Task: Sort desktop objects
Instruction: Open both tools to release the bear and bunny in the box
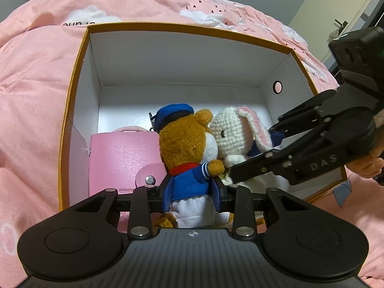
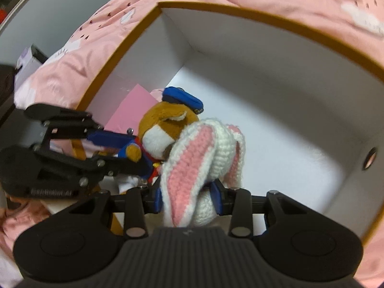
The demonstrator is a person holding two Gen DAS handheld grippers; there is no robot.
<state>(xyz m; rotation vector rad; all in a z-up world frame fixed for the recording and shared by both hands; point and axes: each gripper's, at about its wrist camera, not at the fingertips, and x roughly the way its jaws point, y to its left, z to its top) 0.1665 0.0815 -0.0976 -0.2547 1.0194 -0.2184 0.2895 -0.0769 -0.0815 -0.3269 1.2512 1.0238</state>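
Observation:
A white box with an orange rim (image 1: 79,55) lies open on a pink quilt; it also shows in the right wrist view (image 2: 240,12). My left gripper (image 1: 192,196) is shut on a brown sailor bear (image 1: 184,144) with a blue cap, held upright inside the box. My right gripper (image 2: 189,196) is shut on a white crocheted rabbit (image 2: 216,148) with pink ears, pressed against the bear's right side. In the left wrist view the rabbit (image 1: 230,134) is gripped by the right gripper (image 1: 254,165). In the right wrist view the left gripper (image 2: 120,151) holds the bear (image 2: 165,129).
A pink case (image 1: 124,158) with a snap flap stands in the box at the left, behind the bear. The box's right wall has a round hole (image 1: 277,87). Pink quilt (image 1: 33,96) surrounds the box. A door (image 1: 340,7) is at the far right.

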